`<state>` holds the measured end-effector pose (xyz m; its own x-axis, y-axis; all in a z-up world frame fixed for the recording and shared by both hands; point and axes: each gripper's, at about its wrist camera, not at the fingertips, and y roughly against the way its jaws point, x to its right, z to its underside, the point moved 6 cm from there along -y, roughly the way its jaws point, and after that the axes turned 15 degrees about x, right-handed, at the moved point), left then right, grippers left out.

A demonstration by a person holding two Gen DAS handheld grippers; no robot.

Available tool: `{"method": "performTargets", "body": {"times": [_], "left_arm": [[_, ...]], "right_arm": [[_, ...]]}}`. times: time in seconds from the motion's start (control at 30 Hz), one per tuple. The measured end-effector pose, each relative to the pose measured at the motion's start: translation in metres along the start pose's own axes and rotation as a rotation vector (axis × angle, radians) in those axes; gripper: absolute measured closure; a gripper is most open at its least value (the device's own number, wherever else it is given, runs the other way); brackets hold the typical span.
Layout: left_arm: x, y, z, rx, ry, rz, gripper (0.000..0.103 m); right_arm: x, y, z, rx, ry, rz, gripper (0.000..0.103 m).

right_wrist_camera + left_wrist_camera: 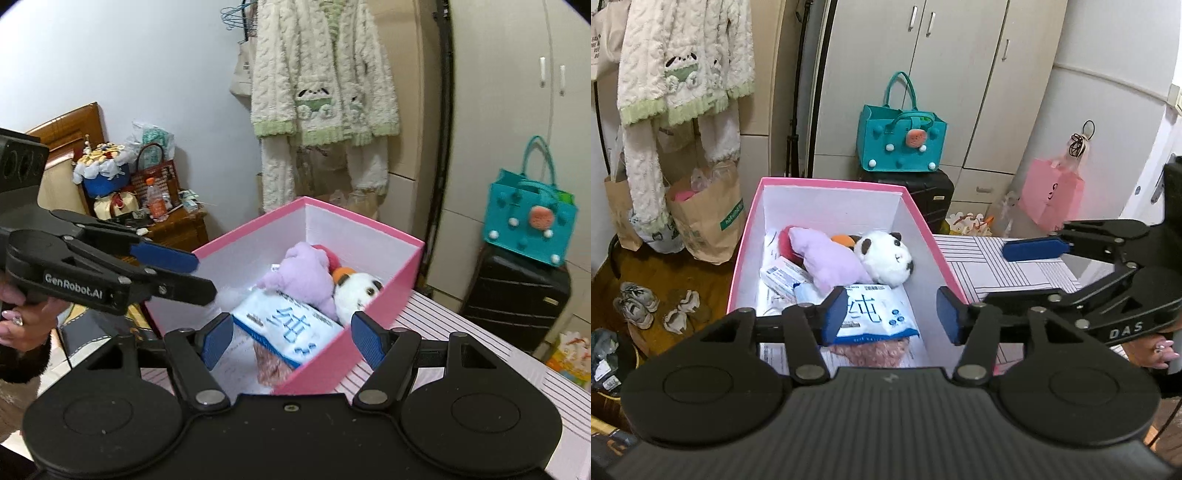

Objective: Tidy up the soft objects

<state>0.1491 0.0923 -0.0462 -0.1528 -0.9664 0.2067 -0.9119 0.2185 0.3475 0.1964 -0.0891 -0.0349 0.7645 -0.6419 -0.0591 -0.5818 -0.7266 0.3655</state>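
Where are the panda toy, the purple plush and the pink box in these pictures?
panda toy (886,260): left wrist view, on its white face.
purple plush (827,258): left wrist view, on its middle.
pink box (373,314): right wrist view, on its outer right wall.

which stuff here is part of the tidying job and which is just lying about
Job:
pink cardboard box
white panda plush
lilac plush toy
blue-and-white tissue pack
pink knitted cloth

Lying about:
teal felt tote bag
cream fleece cardigan
grey sneakers

"GenRobot.AI" on left claw (177,273), "DAS" right claw (1034,249).
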Motion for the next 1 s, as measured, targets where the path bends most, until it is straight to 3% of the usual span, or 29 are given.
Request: {"method": "performTargets", "body": {"times": [0.17,0.27,0.43,0.53,0.6,0.67,0.7,0.9,1.0], "left_arm": [[0.015,0.014,0.000,-0.021,-0.036,-0.005,0.044],[0.026,0.023,0.000,-0.038,-0.061,-0.011,0.037],[0.044,0.038,0.002,-0.035,-0.124,-0.011,0.030],[0.048,0.043,0.007,-0.037,-0.129,-0.029,0.026],[0.051,0.047,0.009,-0.034,-0.134,-0.035,0.010],[0.055,0.049,0.009,-0.036,-0.135,-0.044,0.000],[0.057,0.051,0.009,-0.037,-0.137,-0.048,0.000],[0.067,0.056,0.013,-0.103,-0.155,-0.152,0.000],[0.074,0.061,0.017,-0.102,-0.172,-0.152,0.000]], "right_arm": [[-0.010,0.028,-0.002,0.035,-0.007,0.037,0.028],[-0.014,0.044,0.000,0.058,-0.008,0.065,0.027],[-0.008,0.065,0.006,0.015,-0.072,0.133,0.024],[-0.006,0.076,0.008,-0.010,-0.078,0.175,0.015],[-0.004,0.081,0.011,-0.056,-0.095,0.210,0.003],[-0.002,0.086,0.017,-0.122,-0.112,0.268,0.003],[0.000,0.091,0.019,-0.131,-0.122,0.298,0.003],[0.002,0.133,0.028,-0.042,-0.137,0.385,0.003],[-0.002,0.151,0.033,0.011,-0.109,0.421,0.003]]}}
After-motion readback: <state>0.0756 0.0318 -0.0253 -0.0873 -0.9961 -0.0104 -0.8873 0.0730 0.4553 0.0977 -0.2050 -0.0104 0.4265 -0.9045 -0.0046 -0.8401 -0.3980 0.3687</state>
